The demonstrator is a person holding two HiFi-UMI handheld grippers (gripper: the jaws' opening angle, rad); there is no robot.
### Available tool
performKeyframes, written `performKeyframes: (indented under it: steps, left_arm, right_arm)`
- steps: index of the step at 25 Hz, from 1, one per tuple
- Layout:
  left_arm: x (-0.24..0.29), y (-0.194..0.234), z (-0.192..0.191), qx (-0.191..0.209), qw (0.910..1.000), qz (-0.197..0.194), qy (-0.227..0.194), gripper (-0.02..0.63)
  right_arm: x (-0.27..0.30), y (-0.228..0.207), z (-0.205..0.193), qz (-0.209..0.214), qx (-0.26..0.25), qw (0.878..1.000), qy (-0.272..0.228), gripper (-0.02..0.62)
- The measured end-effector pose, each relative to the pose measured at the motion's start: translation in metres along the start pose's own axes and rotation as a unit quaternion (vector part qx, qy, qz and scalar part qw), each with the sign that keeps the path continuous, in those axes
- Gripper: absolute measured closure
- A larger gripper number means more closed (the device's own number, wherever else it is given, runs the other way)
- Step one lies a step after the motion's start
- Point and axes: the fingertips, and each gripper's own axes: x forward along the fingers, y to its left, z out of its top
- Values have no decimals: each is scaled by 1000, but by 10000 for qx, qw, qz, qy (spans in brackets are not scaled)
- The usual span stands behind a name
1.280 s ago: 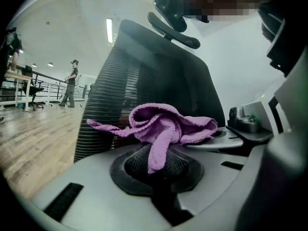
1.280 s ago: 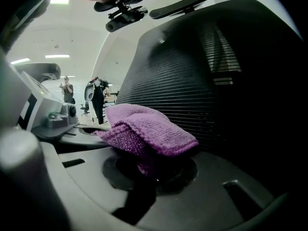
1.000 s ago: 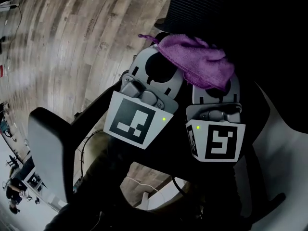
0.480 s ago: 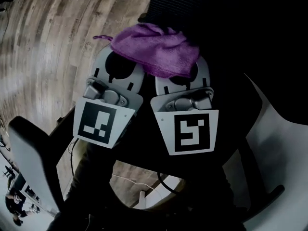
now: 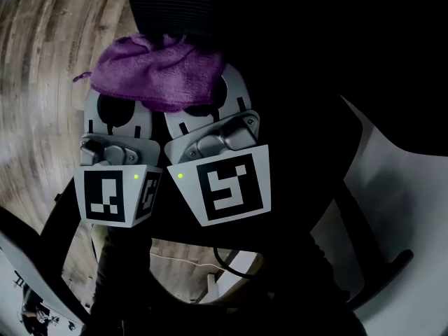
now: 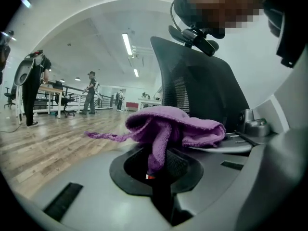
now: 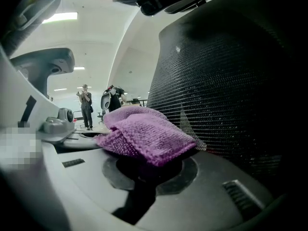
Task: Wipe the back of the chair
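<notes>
A purple cloth (image 5: 154, 72) lies bunched across the tips of both grippers, which are side by side. Its far edge presses on the black mesh chair back (image 5: 171, 5). My left gripper (image 5: 117, 107) is shut on the cloth's left part; a fold of the cloth (image 6: 166, 129) hangs down into its jaw gap. My right gripper (image 5: 199, 107) is shut on the right part, and the cloth (image 7: 144, 136) touches the chair back (image 7: 226, 81) in the right gripper view. The chair back (image 6: 202, 85) stands upright just beyond the left gripper (image 6: 155, 170). The cloth hides the fingertips of the right gripper (image 7: 144, 170).
Wooden floor (image 5: 42, 54) spreads out to the left. A white curved chair part (image 5: 392, 201) sits at the right. Far off in the hall stand people (image 6: 90, 93), desks and office chairs (image 6: 57, 97).
Both grippers have moved together to the left and up in the head view, carrying the cloth along the chair back. They now sit closer together.
</notes>
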Motion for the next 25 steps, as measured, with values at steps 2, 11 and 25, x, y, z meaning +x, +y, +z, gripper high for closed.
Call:
performKeyframes:
  steps: [2,11,25]
  left_arm:
    - [6,3,-13,-216,9997,57,131,566]
    - [15,-15,-31,-129,9991,-118,387,566]
    - [37,-57,-27,-68,9957,-751,540,566]
  right_arm:
    - [4,-2,-12,70,-27,9999,138,549]
    - [-5,-19,-29,-50,180,9998,116,549]
    - [-29,-58,-23,-650,448,9969,71,549]
